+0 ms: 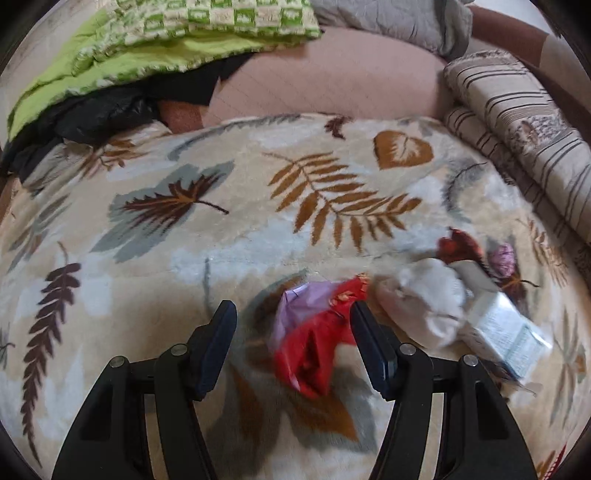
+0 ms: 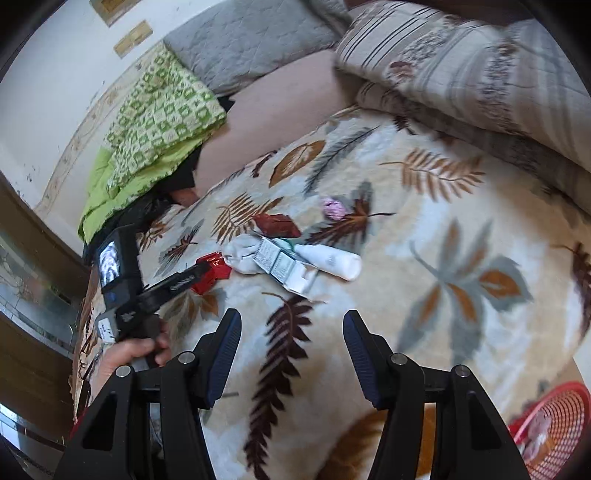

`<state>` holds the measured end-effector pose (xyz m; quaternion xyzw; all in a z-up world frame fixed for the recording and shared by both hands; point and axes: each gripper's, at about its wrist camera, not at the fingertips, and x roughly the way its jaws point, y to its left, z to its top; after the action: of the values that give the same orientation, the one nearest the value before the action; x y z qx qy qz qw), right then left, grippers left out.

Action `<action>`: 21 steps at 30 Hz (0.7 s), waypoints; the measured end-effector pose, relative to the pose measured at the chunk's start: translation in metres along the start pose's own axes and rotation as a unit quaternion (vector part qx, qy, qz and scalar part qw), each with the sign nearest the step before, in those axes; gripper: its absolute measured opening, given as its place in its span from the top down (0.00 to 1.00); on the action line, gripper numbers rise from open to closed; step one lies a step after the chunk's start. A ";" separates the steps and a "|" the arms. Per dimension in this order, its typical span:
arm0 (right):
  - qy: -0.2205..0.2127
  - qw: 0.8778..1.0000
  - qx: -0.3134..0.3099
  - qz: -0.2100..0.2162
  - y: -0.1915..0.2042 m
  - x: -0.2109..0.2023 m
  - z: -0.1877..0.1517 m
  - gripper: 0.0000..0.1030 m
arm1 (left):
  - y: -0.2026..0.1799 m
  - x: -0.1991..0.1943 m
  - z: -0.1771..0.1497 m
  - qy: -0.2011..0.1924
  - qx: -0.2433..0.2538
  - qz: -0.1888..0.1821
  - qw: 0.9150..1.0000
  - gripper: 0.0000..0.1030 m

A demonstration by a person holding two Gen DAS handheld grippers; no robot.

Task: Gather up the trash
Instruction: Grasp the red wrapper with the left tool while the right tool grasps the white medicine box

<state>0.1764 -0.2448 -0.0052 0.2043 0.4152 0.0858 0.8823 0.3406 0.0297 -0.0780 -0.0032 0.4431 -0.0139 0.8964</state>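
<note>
Left wrist view: the left tool (image 1: 293,317) is hanging above a leaf-patterned blanket (image 1: 236,206) on a bed, its jaws standing partly open and gripping nothing. Between the jaws, at lower centre of the frame, a red wrapper (image 1: 314,354) is lying on the blanket with a lilac wrapper (image 1: 299,302) touching its upper edge; neither is touching the pads. Just right of them a crumpled white tissue (image 1: 424,299) is lying against a flattened white carton (image 1: 506,332). A dark red scrap (image 1: 460,245) and a small pink-purple ball (image 1: 502,258) are lying beyond, at right. A green checked quilt (image 1: 207,33) is filling the upper left, a striped quilt (image 1: 517,122) the right edge.

Right wrist view: the right tool (image 2: 291,332) is hanging over the same blanket (image 2: 424,295), jaws partly open and empty. The trash is clustering at centre frame: carton (image 2: 284,264), tissue (image 2: 242,251), a white tube (image 2: 332,260), red wrapper (image 2: 214,273), dark red scrap (image 2: 277,225), pink-purple ball (image 2: 334,208). At left a hand (image 2: 129,350) is holding the left tool (image 2: 199,273), whose tip is reaching the red wrapper. A red mesh basket (image 2: 554,428) is showing at lower right.
</note>
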 end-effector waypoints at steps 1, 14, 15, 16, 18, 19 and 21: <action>0.005 1.000 -0.002 0.001 0.002 0.007 0.003 0.40 | 0.002 0.006 0.001 0.003 0.000 0.002 1.000 0.39; 0.055 0.978 -0.192 -0.067 0.040 0.121 0.030 0.35 | 0.020 -0.018 0.013 -0.036 -0.041 -0.026 0.998 0.72; 0.054 0.975 -0.204 -0.067 0.043 0.126 0.029 0.35 | 0.021 -0.021 0.014 -0.039 -0.045 -0.026 0.998 0.72; 0.050 0.972 -0.218 -0.074 0.046 0.131 0.026 0.35 | 0.020 -0.025 0.015 -0.041 -0.048 -0.028 0.998 0.72; 0.049 0.965 -0.239 -0.095 0.048 0.142 0.024 0.35 | 0.018 -0.030 0.016 -0.045 -0.045 -0.032 0.997 0.72; 0.054 0.964 -0.243 -0.097 0.048 0.147 0.023 0.35 | 0.015 -0.031 0.015 -0.047 -0.039 -0.030 0.998 0.72; 0.055 0.959 -0.259 -0.103 0.048 0.154 0.018 0.44 | 0.012 -0.032 0.014 -0.047 -0.032 -0.028 0.998 0.72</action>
<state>0.2897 -0.1570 -0.0813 -0.0802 0.4456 0.1097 0.8848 0.3330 0.0423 -0.0444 -0.0446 0.4005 -0.0246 0.9149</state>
